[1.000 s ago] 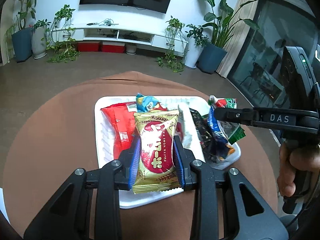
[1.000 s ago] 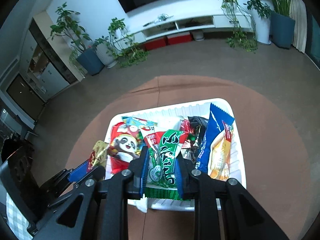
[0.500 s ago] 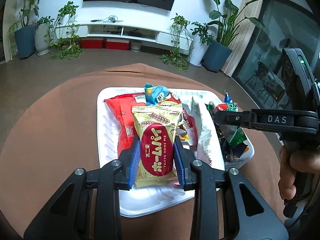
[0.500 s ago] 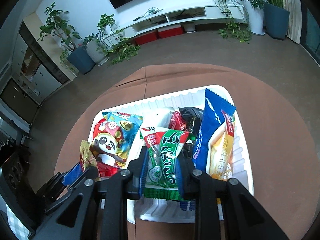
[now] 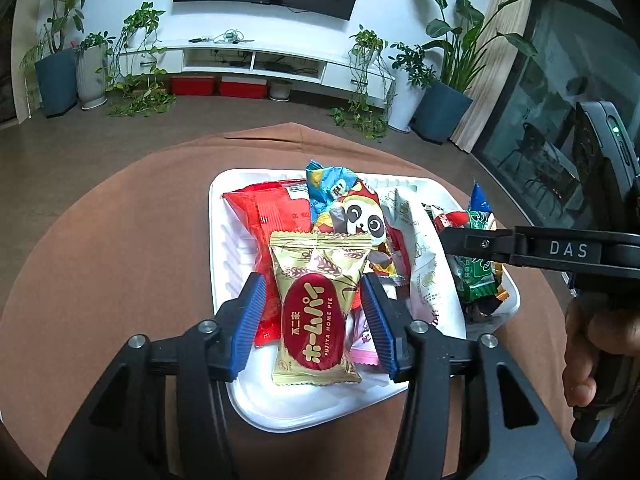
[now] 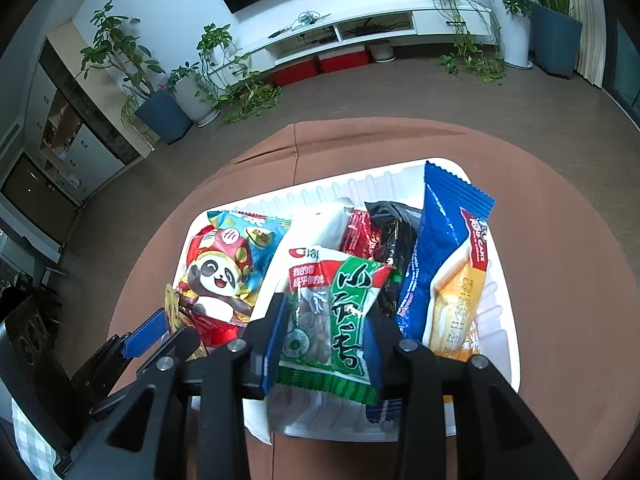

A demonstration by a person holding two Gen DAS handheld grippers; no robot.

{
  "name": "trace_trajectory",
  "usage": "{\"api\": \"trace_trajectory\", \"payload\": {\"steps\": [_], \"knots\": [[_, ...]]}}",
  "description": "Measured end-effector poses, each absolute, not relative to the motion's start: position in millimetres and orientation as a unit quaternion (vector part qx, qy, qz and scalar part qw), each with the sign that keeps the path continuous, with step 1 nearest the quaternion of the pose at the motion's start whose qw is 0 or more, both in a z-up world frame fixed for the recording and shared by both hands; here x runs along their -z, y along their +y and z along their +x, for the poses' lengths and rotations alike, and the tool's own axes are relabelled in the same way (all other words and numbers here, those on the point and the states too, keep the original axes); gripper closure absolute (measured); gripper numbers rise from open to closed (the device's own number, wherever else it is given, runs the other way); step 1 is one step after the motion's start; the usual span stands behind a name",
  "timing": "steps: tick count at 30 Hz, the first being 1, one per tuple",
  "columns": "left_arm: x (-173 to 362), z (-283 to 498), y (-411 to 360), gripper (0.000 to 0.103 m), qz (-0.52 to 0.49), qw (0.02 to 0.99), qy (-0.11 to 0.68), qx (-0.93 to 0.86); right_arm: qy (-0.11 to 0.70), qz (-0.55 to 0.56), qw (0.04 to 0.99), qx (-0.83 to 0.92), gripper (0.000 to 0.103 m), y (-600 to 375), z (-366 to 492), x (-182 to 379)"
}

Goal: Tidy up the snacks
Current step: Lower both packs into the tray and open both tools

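Observation:
A white tray [image 5: 218,264] on a round brown table holds several snack packs. My left gripper [image 5: 314,316] has opened around a gold Fujiya Home Pie pack [image 5: 314,312], which lies on the packs in the tray; gaps show beside both blue pads. A panda pack [image 5: 362,224] and a red pack [image 5: 264,216] lie behind it. My right gripper [image 6: 326,336] is shut on a green nut pack [image 6: 336,312] low over the tray [image 6: 496,312]. A blue cake pack [image 6: 448,264] lies to its right, and the panda pack [image 6: 224,272] to its left.
The brown tablecloth [image 5: 120,264] surrounds the tray. The right gripper's body [image 5: 560,248] and the hand holding it cross the right side of the left wrist view. The left gripper's blue pad [image 6: 144,332] shows at lower left in the right wrist view.
My left gripper lowered the gold pack into the tray and opened its jaws. My right gripper moved lower over the tray, still holding the green pack.

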State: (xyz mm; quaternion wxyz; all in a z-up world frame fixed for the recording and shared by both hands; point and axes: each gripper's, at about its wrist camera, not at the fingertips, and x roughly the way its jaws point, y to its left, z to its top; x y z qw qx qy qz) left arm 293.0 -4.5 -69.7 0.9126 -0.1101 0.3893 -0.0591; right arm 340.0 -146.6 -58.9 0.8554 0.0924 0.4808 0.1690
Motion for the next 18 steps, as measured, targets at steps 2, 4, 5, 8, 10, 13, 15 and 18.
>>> {"api": "trace_trajectory", "payload": {"steps": [2,4,5,8,10,13,15,18], "knots": [[70,293,-1,0.05,-0.108,0.914,0.387,0.058,0.479,0.092,0.856,-0.169,0.062,-147,338,58],[70,289,0,0.042,-0.108,0.915,0.384,0.057,0.476,0.095,0.858,-0.167,0.056,-147,336,57],[70,287,1,0.039,-0.108,0.915,0.384,0.056,0.475,0.097,0.859,-0.167,0.055,-148,336,56],[70,281,1,0.036,-0.106,0.917,0.38,0.053,0.47,0.102,0.861,-0.167,0.052,-151,333,52],[68,278,3,0.036,-0.107,0.919,0.377,0.051,0.467,0.105,0.862,-0.169,0.051,-152,330,49],[63,268,3,0.031,-0.106,0.922,0.369,0.046,0.461,0.11,0.864,-0.17,0.046,-154,325,44],[59,261,0,0.026,-0.104,0.925,0.363,0.042,0.452,0.118,0.867,-0.172,0.04,-158,317,39],[50,243,-3,0.002,-0.1,0.93,0.351,0.03,0.433,0.125,0.876,-0.173,0.029,-163,304,30]]}}
